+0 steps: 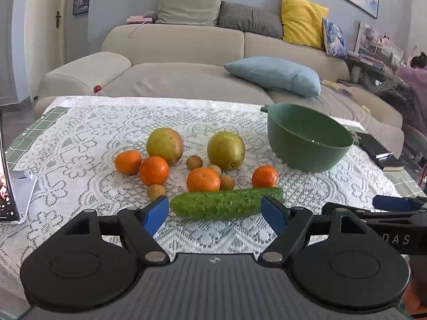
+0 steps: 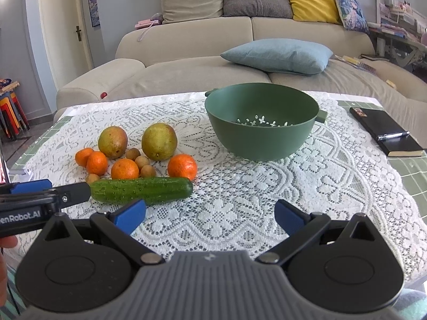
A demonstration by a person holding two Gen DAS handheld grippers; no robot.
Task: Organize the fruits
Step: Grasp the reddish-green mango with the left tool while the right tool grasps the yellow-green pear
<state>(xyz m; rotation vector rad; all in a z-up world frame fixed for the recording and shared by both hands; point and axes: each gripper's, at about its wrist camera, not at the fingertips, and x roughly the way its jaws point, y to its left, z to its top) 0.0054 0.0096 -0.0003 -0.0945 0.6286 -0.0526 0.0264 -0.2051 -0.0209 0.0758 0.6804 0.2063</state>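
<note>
A cucumber (image 1: 226,204) is seen lying lengthwise on the lace cloth (image 1: 88,160) of a worktop (image 2: 400,176), just ahead of the left tongs (image 1: 214,212), whose blue-padded jaws are spread wide and hold nothing. Behind the cucumber the rest of the fruit is clustered: four tangerines, one at the far left (image 1: 128,162), one beside it (image 1: 154,170), one in the middle (image 1: 203,180) and one to the right (image 1: 264,177), with two larger yellow-green fruits, the left one (image 1: 165,146) and the right one (image 1: 226,150), set further back. Several small brown round fruits (image 1: 194,162) are scattered among them, some touching the middle tangerine. A green bowl (image 2: 263,122) with a perforated bottom is shown to the right of the pile, apart from it; no fruit can be seen inside. The right tongs (image 2: 210,214) are likewise held open over bare lace, near the cucumber's right end but not touching it, and the left tool's arm is caught at the edge of the right wrist view. A black notebook (image 2: 384,133) with a pen (image 2: 393,135) on top is pictured at the worktop's right side. A beige sofa (image 2: 186,48) with a pale blue cushion (image 2: 277,56) fills the background.
</note>
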